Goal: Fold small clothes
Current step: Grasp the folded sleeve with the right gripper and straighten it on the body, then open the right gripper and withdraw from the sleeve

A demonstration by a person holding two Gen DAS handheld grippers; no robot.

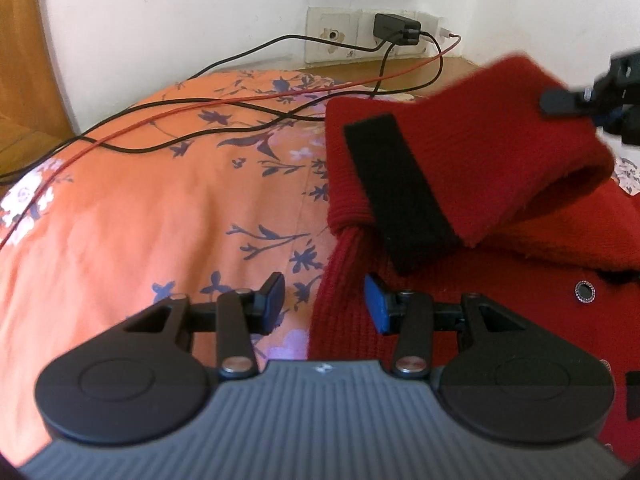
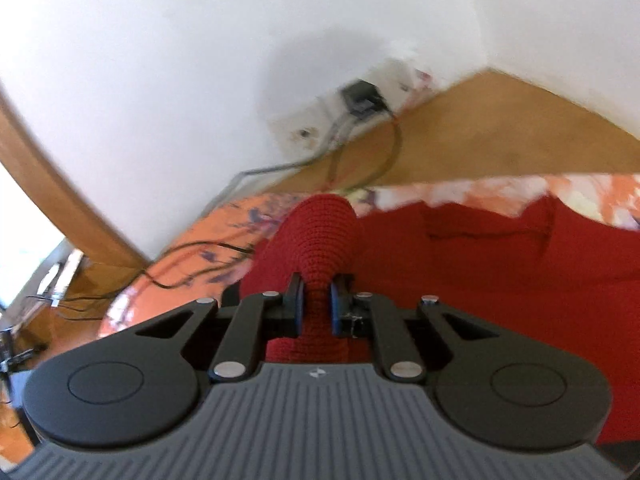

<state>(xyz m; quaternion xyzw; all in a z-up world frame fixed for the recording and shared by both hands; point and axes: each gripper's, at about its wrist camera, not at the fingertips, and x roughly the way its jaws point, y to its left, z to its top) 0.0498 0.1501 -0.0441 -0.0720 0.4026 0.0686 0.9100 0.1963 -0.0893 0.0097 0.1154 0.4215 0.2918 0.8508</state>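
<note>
We are folding a small red sweater (image 1: 500,320) that lies on an orange bed cover with blue flowers (image 1: 140,220). Our right gripper (image 2: 316,304) is pinched tight on the knitted end of a sleeve (image 2: 324,236), and the red wool bulges out just past its fingers. We hold the sleeve up in the air this way so we can carry it over the sweater's body and lay it down flat. In the left camera that lifted sleeve, with its black stripe (image 1: 400,196), hangs ahead and to the right of our left gripper (image 1: 326,304). The left gripper is wide apart and holds nothing. It waits low, right at the sweater's near edge: one finger is over the bed cover and the blue finger is over the red wool. We think it stays there so it can press the sweater down or grab the edge for the next fold. Far ahead of it, black and red cables (image 1: 240,108) run across the cover to a plug (image 1: 396,28) on the wall. We should keep the sleeve away from them.
</note>
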